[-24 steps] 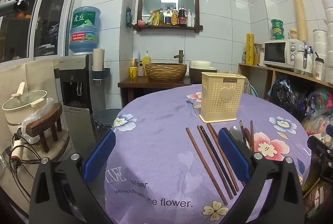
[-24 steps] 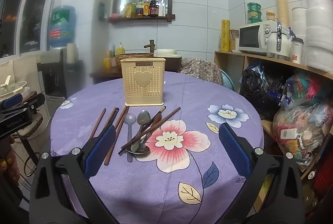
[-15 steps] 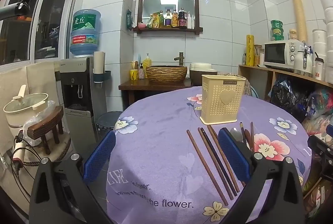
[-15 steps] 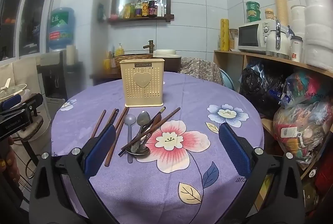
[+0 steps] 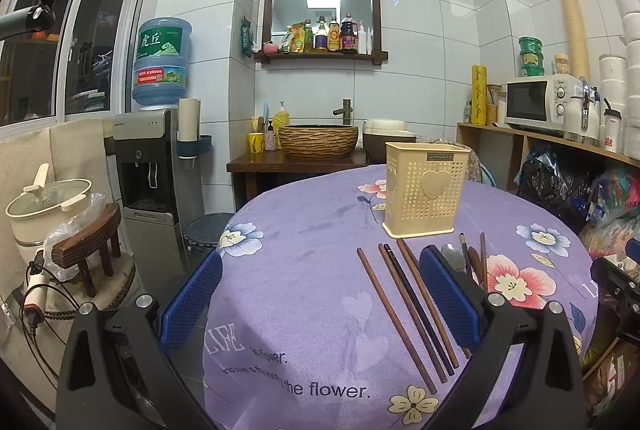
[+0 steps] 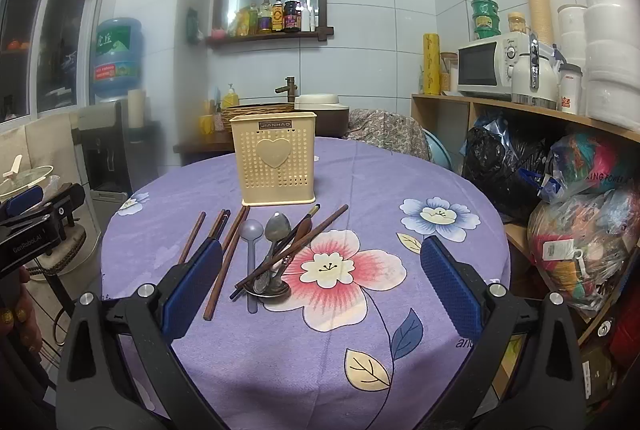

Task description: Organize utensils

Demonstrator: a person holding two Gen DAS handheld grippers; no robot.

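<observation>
Standing on the round surface (image 6: 460, 190) under a purple flowered cloth, the cream perforated plastic utensil holder with a heart emblem (image 6: 276, 162) was upright and set back from the near edge. In front of it, going left to right in the right wrist view, lay four long brown wooden chopsticks (image 6: 224, 258) side by side, then a grey plastic spoon (image 6: 251, 262), then a heap of metal spoons (image 6: 272, 270) crossed by two dark chopsticks (image 6: 296, 250). None touched the holder. The left gripper (image 5: 320, 298) was released, jaws wide apart, holding nothing, over the surface's near left edge, the chopsticks (image 5: 404, 306) just beside its right pad. The right gripper (image 6: 320, 286) was likewise released and held nothing, hovering near the spoon heap.
</observation>
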